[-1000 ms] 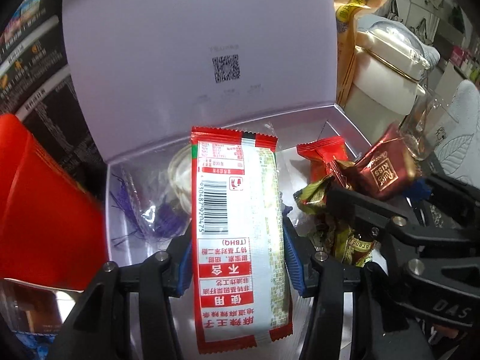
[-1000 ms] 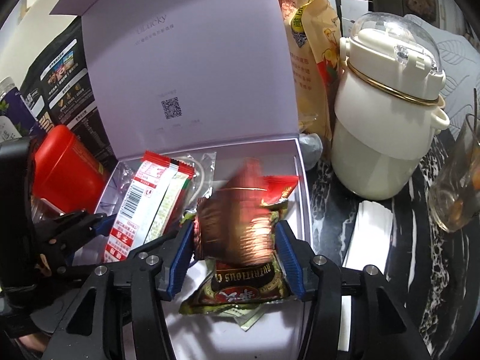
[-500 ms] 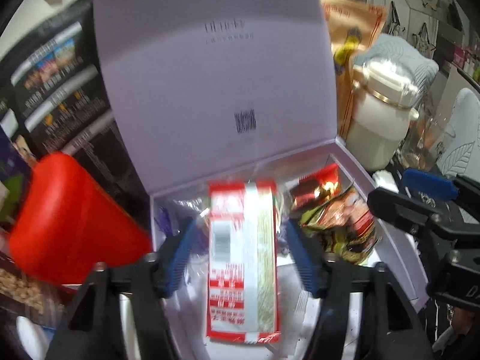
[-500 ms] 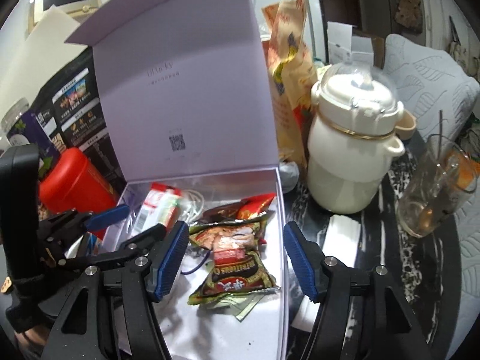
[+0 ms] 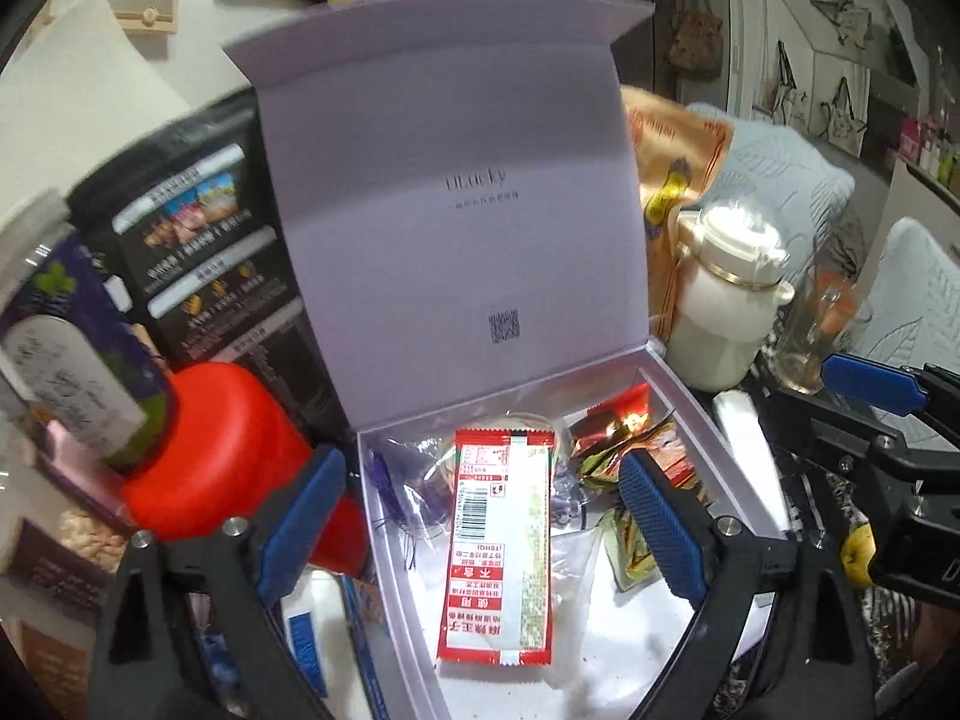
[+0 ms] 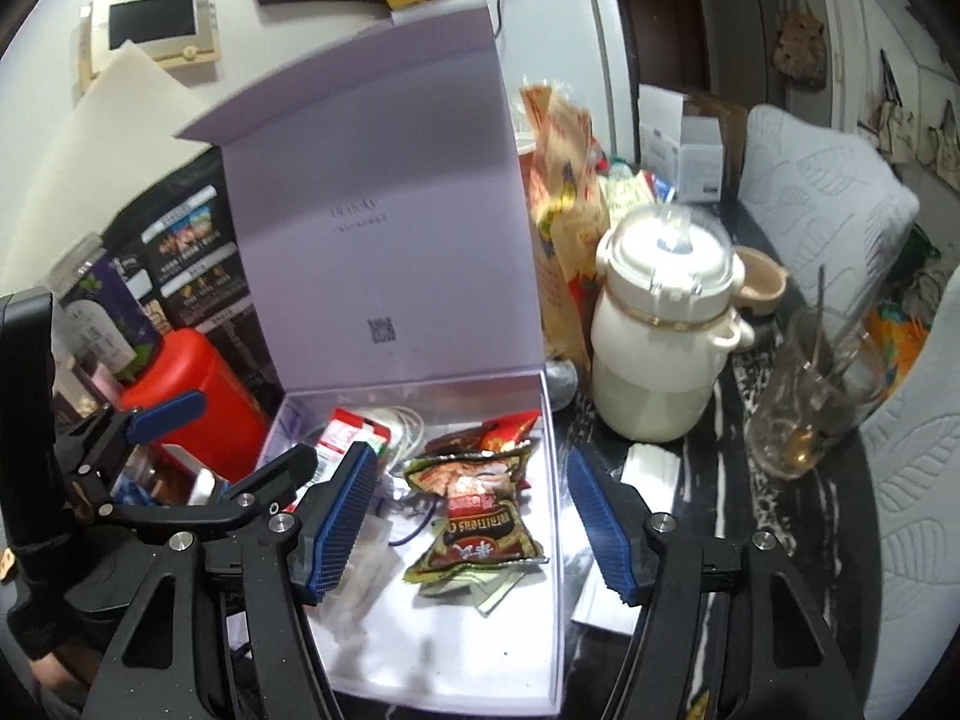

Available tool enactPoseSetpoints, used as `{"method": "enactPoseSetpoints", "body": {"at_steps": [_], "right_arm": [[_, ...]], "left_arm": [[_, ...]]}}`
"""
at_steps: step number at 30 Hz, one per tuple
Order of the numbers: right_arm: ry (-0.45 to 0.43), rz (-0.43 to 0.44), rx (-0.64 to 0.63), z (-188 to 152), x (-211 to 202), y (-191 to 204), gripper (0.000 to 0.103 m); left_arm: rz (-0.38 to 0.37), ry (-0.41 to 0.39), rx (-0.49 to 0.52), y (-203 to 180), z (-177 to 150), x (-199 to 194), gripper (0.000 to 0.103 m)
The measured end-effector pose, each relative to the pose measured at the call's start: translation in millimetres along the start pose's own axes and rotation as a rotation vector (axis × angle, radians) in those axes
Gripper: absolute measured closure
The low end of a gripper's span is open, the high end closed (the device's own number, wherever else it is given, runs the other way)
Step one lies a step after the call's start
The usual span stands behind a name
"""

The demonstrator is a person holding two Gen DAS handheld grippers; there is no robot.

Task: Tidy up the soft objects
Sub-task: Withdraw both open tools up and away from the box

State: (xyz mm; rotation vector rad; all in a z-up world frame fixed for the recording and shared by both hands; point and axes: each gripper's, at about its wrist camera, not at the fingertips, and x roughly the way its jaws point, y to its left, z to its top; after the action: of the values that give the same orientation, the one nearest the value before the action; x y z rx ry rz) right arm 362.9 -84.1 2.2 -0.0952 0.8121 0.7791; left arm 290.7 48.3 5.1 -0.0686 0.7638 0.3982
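Note:
A pale lilac box stands with its lid upright. Inside lie a long red and white snack packet, a brown and gold snack bag, red and gold wrapped candies, a clear bag with purple thread and a white cable. My left gripper is open and empty above the long packet. My right gripper is open and empty above the brown bag.
A red canister stands left of the box, with a purple jar and black snack bag behind. A white lidded pot, glass mug, orange bag and white paper packet lie right.
Both grippers opened, letting go of the long packet and the wrapped candy into the box, then drew back and up. Far more of the room now shows.

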Motion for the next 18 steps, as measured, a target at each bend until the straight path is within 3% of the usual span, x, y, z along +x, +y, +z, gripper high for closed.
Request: {"method": "enactPoseSetpoints", "body": {"at_steps": [18], "right_arm": [[-0.204,-0.043,-0.089,-2,-124,47,0.034]], "left_arm": [[-0.034,-0.211,-0.050,23,-2,-135,0.009]]}}
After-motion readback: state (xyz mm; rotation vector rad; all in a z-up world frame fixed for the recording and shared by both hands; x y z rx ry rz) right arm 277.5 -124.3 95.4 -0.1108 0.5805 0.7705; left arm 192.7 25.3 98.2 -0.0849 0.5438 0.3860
